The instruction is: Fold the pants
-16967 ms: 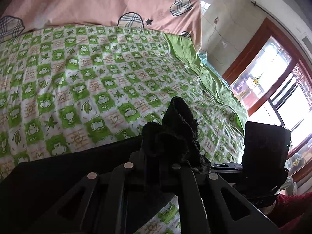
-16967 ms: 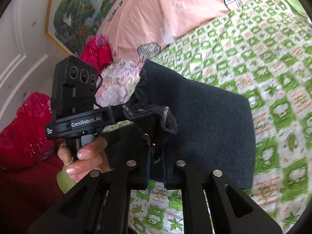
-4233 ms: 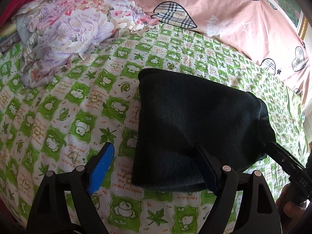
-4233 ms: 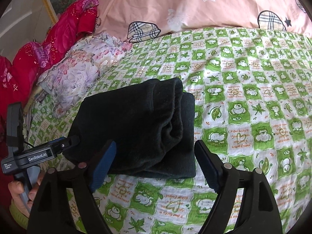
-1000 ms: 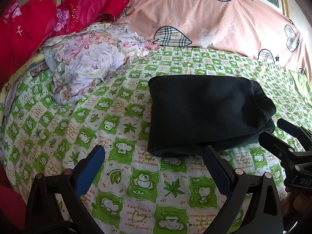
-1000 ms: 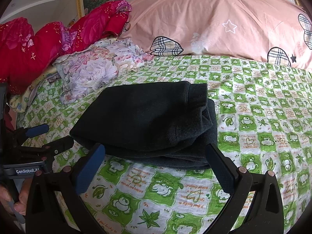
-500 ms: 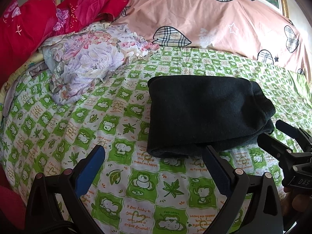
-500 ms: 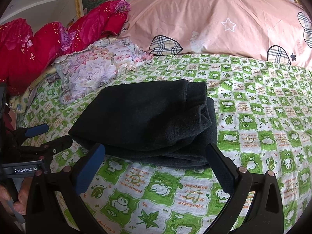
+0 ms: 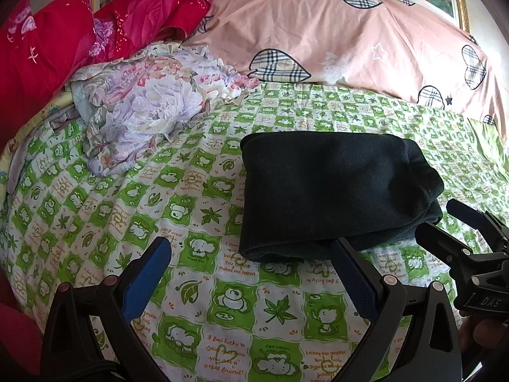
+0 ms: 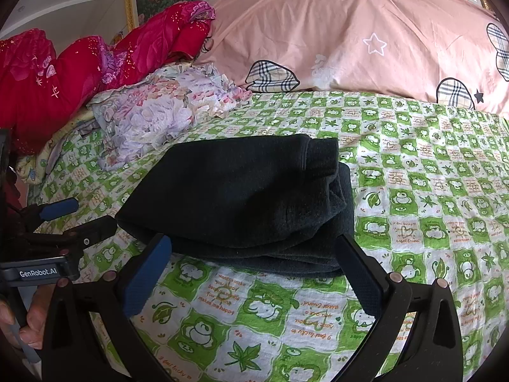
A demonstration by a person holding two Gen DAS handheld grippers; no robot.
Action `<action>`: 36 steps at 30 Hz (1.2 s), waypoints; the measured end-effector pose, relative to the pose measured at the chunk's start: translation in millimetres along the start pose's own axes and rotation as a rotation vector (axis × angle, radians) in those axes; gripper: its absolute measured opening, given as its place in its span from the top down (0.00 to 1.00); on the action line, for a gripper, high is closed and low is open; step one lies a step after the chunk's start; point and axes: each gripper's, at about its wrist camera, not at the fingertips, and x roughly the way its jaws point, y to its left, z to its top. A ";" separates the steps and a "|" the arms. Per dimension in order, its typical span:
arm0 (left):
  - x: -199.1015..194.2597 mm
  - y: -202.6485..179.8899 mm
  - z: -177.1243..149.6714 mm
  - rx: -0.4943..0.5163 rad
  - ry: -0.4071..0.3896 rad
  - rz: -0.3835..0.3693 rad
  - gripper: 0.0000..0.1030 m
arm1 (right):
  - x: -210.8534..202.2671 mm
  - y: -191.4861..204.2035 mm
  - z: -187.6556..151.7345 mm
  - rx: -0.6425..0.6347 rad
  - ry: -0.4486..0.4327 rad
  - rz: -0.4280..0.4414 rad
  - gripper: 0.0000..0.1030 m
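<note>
At the left edge of the bed lies a red quilt (image 9: 47,63), shiny and embroidered with small flowers and stars, heaped against the headboard end. Beside it sits a crumpled floral cloth (image 9: 143,105), pale lilac and pink with a frilled hem.

The left gripper (image 9: 251,254) hovers low over the near edge of the bed, level and pointing toward the pillows, its blue-padded fingers (image 9: 146,273) spread wide apart and holding nothing. In the right wrist view its tips show at the left, a hand (image 10: 22,318) wrapped round the handle.

The pants (image 9: 334,191) lie folded into a thick, soft bundle of dark fleecy fabric in the middle of the bed sheet (image 9: 222,318), a flat cotton printed in green and white checks with cartoon animals and leaves. The rounded fold faces left; the stacked layers show at the right.

The right gripper (image 10: 254,254) is held the same way just before the bundle's near edge, jaws fully parted and empty. Behind runs a long pink pillow (image 10: 350,31) with plaid hearts.
</note>
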 end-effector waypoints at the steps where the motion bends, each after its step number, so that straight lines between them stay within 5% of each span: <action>1: -1.2 -0.4 0.2 0.001 -0.003 0.001 0.03 | -0.5 0.9 0.0 -0.002 -0.002 -0.002 0.01; 36: -9.0 -1.0 6.3 0.006 -0.026 -0.014 0.02 | -9.9 1.7 13.1 -0.002 -0.027 -0.003 0.01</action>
